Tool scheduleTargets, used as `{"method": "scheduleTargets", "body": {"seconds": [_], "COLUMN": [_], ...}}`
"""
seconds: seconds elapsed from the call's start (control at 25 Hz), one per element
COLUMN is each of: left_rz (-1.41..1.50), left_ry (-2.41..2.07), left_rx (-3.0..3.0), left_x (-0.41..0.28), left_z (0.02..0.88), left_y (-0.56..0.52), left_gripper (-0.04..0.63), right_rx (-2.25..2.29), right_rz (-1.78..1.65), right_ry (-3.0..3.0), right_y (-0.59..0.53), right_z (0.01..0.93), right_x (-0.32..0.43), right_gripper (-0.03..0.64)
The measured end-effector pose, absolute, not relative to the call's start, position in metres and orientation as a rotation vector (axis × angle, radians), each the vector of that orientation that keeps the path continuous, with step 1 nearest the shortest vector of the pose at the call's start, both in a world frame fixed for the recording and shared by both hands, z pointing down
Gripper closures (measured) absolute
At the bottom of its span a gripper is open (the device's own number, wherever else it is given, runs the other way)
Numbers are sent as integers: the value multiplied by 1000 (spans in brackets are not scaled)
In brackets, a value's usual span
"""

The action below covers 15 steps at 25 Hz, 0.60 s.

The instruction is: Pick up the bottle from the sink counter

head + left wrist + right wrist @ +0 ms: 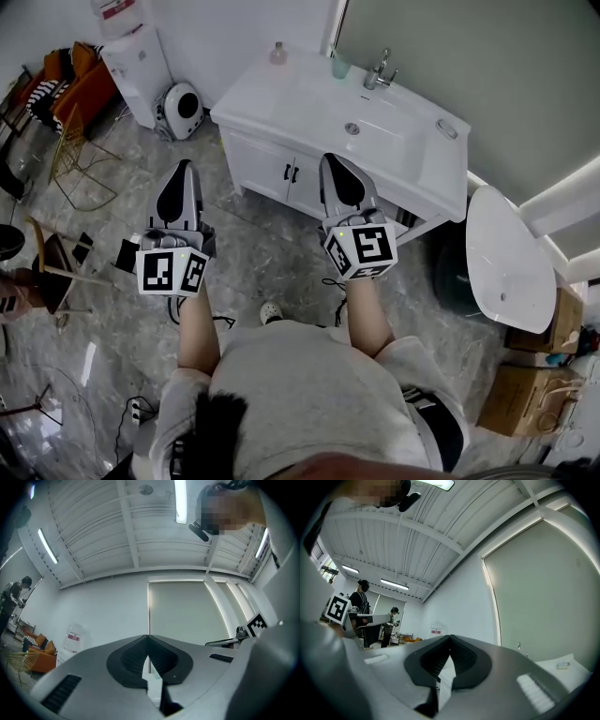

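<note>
Left gripper (pixel 181 169): jaws closed tip to tip, empty, over the floor short of the sink. Bottle (pixel 278 52) upright at the back left corner of the counter (pixel 267 92), well apart from both grippers. Right gripper (pixel 334 161): jaws closed, empty, before the cabinet (pixel 272 169)

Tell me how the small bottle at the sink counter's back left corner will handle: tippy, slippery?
The bottle looks small and upright with a narrower top, so it is probably light and easy to knock over. The glossy white counter may let it slide when pushed. It shows too small to tell its material or fill.
</note>
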<state>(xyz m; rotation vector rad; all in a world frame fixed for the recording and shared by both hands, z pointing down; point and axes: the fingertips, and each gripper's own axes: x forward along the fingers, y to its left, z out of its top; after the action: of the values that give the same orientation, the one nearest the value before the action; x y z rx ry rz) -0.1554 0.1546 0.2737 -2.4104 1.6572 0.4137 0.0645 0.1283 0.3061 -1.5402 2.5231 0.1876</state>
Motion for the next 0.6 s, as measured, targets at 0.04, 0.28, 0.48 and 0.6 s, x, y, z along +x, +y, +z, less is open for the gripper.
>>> {"method": "scheduleTargets", "body": {"seconds": [0.04,0.28,0.48,0.6], "left_rz": [420,443,477,463], "left_ry": [1656,1666,1674,1683], "left_rx": [-2415,-2442,-2476,-2467], "left_x": [-160,-177,-183,-186], "left_z": [275,286,296,300], "left_y": [149,118,97,83], "left_gripper": [588,588,588,588], "right_rx": [-1545,-1582,-1604,-1598], "right_rz": [185,166,156,167], "right_ry": [2522,2528,2535,2538], "right_y": [124,99,78,61], "right_z": [307,320,325,325], "right_x": [61,49,46,42], "right_gripper": [606,606,606,606]}}
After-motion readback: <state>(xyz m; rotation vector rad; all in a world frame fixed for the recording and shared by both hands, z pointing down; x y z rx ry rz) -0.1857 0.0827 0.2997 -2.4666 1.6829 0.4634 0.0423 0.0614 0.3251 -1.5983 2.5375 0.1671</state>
